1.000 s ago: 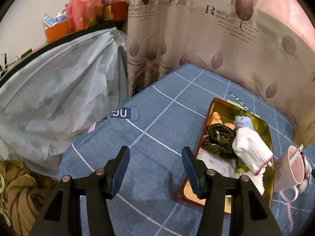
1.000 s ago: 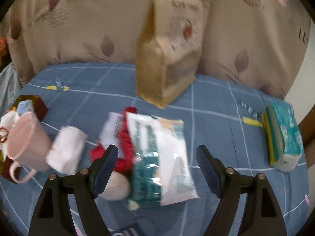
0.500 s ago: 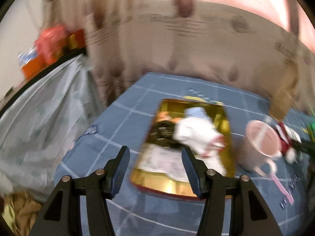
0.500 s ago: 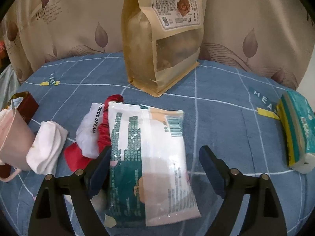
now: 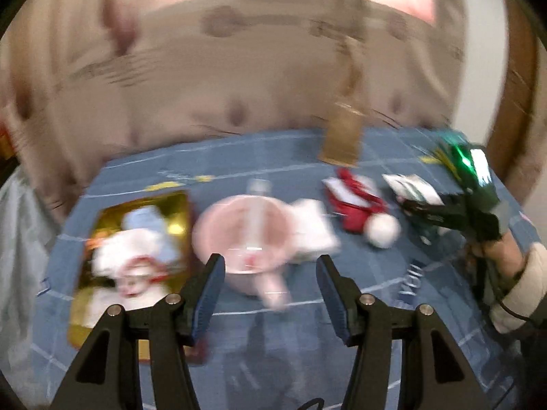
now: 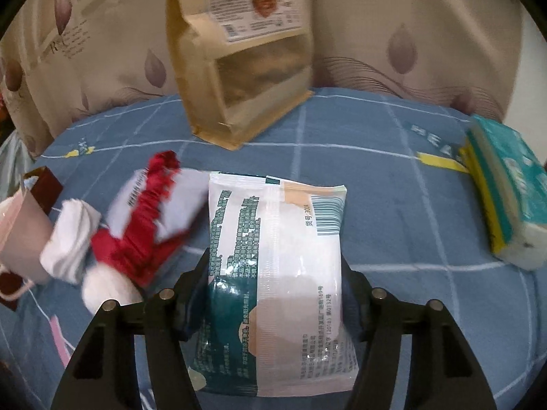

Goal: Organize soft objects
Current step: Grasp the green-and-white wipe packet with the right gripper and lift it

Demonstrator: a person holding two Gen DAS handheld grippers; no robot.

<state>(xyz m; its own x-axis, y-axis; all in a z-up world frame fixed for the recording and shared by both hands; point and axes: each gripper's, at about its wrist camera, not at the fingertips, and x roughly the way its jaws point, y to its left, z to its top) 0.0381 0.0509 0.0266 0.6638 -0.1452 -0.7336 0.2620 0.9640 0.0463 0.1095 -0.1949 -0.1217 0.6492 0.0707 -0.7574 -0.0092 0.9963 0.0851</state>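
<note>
My right gripper (image 6: 273, 266) is closing on a white-and-teal wipes pack (image 6: 277, 225); its fingers (image 6: 196, 283) sit against both long edges. Left of the pack lie a red Santa hat (image 6: 136, 239) with a white pompom and a rolled white sock (image 6: 68, 242). In the blurred left wrist view my left gripper (image 5: 269, 263) is open and empty, hovering over a pink mug (image 5: 239, 235). A gold tray (image 5: 80, 328) at the left holds a white sock (image 5: 133, 249) and other soft items. The sock (image 5: 311, 225), the hat (image 5: 359, 205) and the right gripper (image 5: 454, 201) are to the right.
A tall kraft paper bag (image 6: 239, 51) stands at the back of the blue checked cloth (image 6: 393, 177). A teal tissue pack (image 6: 506, 191) lies at the right edge. A beige leaf-print curtain (image 6: 393, 27) closes off the back. A person's hand and sleeve (image 5: 512, 273) hold the right gripper.
My left gripper swung right, from the bare cloth and tray to above the pink mug. My right gripper came down and narrowed onto the wipes pack. The red hat shifted slightly.
</note>
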